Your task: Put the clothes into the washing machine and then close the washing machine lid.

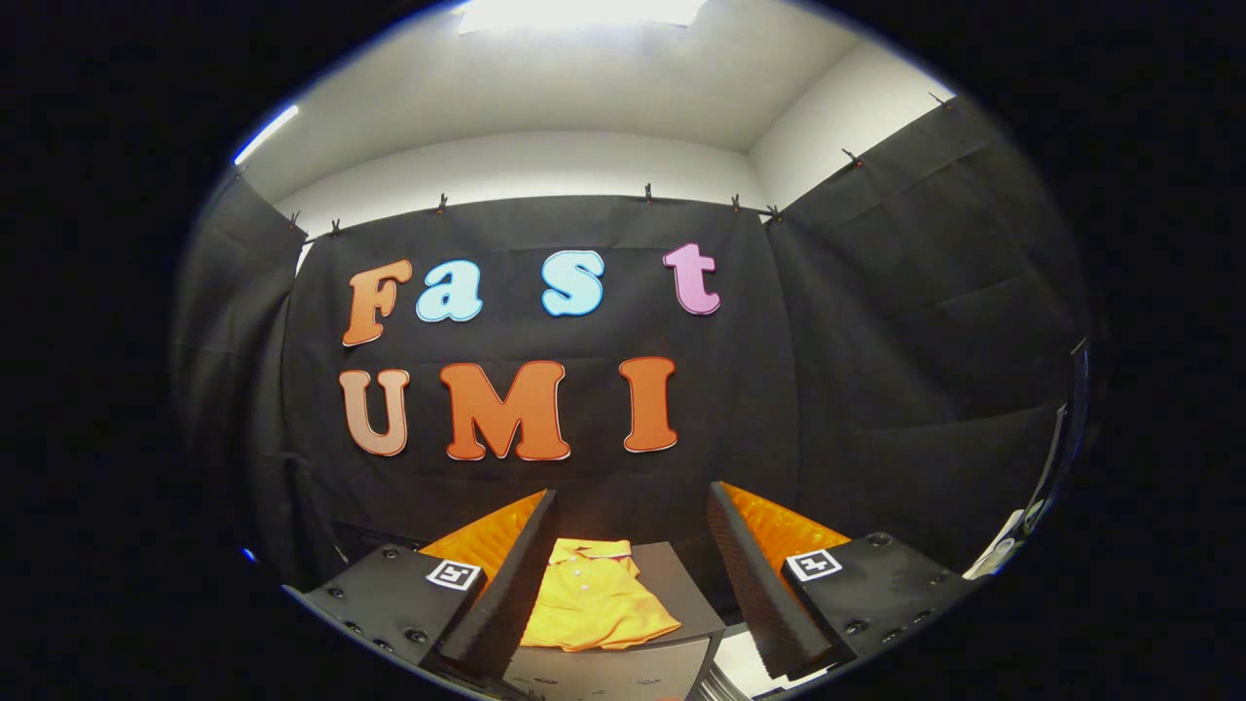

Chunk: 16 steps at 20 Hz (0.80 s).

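gripper wide over the folded shirt

the gripper point(631, 506) has its two fingers spread apart, gripping nothing. between them and just ahead lies a folded yellow-orange shirt point(594, 604), collar pointing away, flat on a dark grey surface point(681, 584). beyond stands the booth's black cloth wall point(876, 341)
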Available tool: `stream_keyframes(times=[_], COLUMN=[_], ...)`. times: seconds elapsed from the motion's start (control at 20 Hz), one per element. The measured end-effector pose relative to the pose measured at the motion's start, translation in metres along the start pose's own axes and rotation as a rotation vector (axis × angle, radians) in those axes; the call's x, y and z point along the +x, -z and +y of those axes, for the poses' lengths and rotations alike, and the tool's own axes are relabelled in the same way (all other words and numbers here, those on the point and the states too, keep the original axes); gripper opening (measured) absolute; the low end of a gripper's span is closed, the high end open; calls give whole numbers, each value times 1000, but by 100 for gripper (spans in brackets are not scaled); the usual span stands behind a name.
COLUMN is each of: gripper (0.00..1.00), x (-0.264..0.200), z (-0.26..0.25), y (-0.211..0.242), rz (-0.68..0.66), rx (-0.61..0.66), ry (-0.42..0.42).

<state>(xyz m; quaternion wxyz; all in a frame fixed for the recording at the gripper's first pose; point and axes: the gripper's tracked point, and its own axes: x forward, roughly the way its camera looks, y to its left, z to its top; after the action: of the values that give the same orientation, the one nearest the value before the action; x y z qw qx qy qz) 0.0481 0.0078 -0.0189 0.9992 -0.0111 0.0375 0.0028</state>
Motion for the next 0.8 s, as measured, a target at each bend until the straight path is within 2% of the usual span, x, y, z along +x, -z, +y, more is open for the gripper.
stream_keyframes(times=[0.35,0.65,0.8], gripper=[98,98,99], x=[90,178,207], z=[50,72,80], y=[53,162,222], rz=[164,479,642], rx=[-111,-109,-100], ry=[-113,-183,-215])
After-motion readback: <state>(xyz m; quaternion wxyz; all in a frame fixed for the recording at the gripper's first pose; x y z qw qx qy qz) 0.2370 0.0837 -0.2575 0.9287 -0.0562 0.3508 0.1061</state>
